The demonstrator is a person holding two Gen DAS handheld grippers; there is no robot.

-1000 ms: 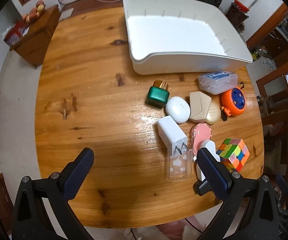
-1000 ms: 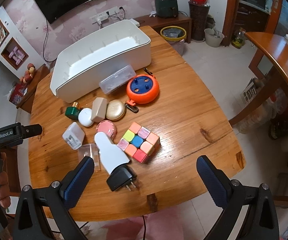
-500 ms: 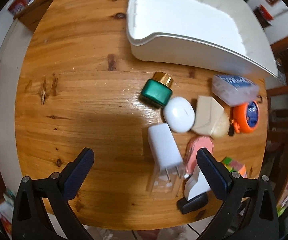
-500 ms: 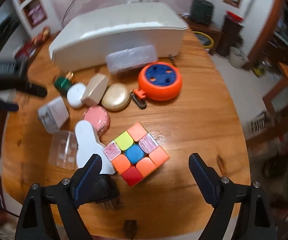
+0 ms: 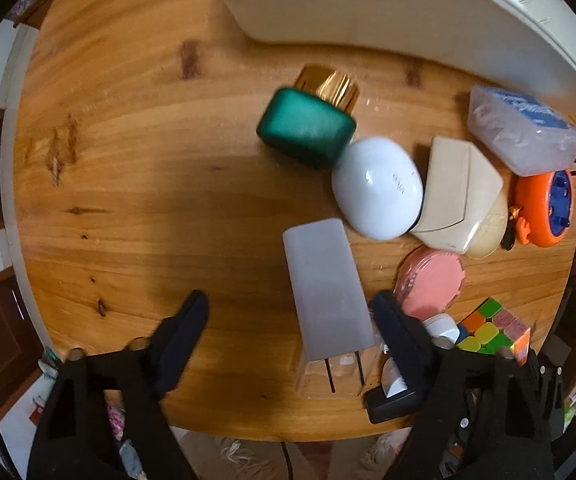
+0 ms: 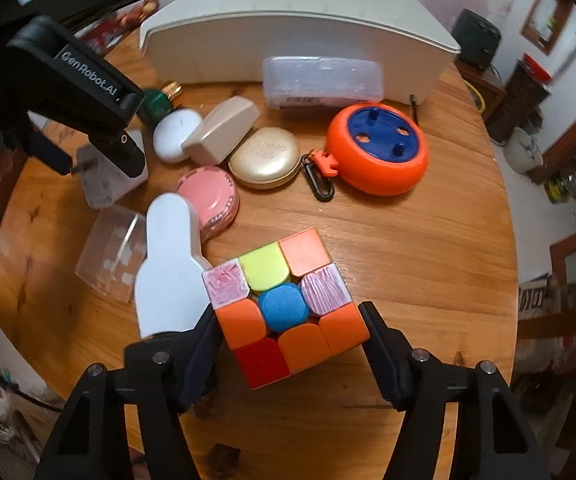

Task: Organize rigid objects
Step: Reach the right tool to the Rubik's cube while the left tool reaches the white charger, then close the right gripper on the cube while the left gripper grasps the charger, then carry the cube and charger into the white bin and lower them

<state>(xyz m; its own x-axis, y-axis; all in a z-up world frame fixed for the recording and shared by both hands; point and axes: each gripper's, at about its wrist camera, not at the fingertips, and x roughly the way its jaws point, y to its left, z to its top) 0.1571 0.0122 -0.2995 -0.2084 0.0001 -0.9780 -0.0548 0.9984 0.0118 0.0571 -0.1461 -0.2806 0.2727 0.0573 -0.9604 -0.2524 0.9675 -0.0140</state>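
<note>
- On the round wooden table (image 6: 428, 264), the right gripper (image 6: 292, 344) reaches low around the puzzle cube (image 6: 283, 304); its fingers are spread, one on each side of the cube, with a small gap visible at the right side, and whether the left pad touches the cube cannot be told.
- Beside the cube's left edge lies a white bottle-shaped piece (image 6: 169, 264), touching the pink round case (image 6: 209, 198).
- Over the table's left part, the left gripper (image 5: 292, 328) hangs with fingers spread wide around the white charger (image 5: 326, 292), which sits nearer the right finger.
- The charger's prongs point toward the camera, into a clear plastic cover (image 5: 336, 376).
- Beyond the charger lie a green bottle with a gold cap (image 5: 308, 128), a white oval case (image 5: 378, 188) and a beige case (image 5: 460, 196), each touching the next.
- Farther right are an orange round reel (image 6: 378, 148) and a gold oval case (image 6: 265, 158), with a clear lidded box (image 6: 322, 80) against the large white bin (image 6: 296, 28).
</note>
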